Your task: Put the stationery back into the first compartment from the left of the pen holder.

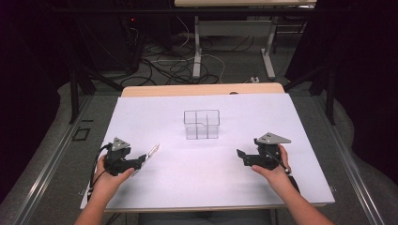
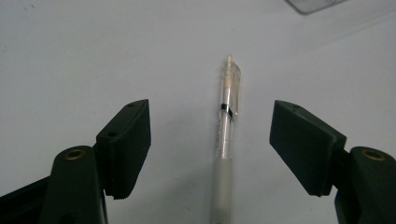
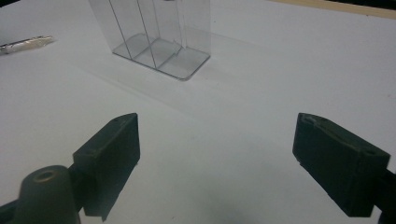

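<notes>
A clear pen (image 2: 224,140) with a pale grip lies on the white sheet, its tip pointing away between the jaws of my left gripper (image 2: 212,135). The jaws stand on either side of the pen with a gap on each side, not touching it. From above, the pen (image 1: 151,151) pokes out ahead of the left gripper (image 1: 141,161) at the table's front left. My right gripper (image 1: 241,156) rests at the front right, open with nothing between its jaws (image 3: 217,140). A clear divided box (image 1: 202,124) stands upright mid-table, also ahead of the right gripper (image 3: 154,32).
The white sheet (image 1: 197,178) covers the tabletop; a wooden edge (image 1: 202,89) shows at the back. Beyond the table, cables (image 1: 178,65) lie on the floor around another table's legs. The pen (image 3: 25,43) lies far left in the right gripper view.
</notes>
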`<action>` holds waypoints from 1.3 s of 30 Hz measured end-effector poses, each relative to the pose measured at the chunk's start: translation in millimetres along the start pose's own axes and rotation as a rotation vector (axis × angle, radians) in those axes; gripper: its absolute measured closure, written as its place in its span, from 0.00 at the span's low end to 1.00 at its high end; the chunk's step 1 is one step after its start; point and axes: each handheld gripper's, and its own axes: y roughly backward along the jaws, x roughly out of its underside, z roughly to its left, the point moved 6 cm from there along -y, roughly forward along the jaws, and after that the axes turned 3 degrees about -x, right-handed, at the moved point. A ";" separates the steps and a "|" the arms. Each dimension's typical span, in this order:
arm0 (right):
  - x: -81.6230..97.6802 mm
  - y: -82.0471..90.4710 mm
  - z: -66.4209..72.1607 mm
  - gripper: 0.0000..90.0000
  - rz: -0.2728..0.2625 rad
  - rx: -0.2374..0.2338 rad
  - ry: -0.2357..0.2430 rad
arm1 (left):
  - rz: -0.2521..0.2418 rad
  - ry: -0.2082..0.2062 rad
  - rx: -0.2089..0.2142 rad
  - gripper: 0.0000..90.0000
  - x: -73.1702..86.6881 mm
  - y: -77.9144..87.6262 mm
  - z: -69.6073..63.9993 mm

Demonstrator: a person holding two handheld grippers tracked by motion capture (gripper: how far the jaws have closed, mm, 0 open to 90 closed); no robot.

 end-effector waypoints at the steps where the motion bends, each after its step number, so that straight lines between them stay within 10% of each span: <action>1: 0.2 -0.1 0.0 0.16 0.001 -0.001 0.001 | 0.007 -0.004 0.005 0.33 0.0 -1.2 -0.4; 19: 2.8 -0.2 -3.1 0.16 0.018 -0.003 -0.013 | 0.175 -0.070 0.025 0.65 10.7 -11.5 -11.2; 39: 5.2 -1.0 -4.9 0.16 0.024 -0.012 -0.030 | 0.277 -0.020 0.033 0.83 18.0 -14.8 -11.5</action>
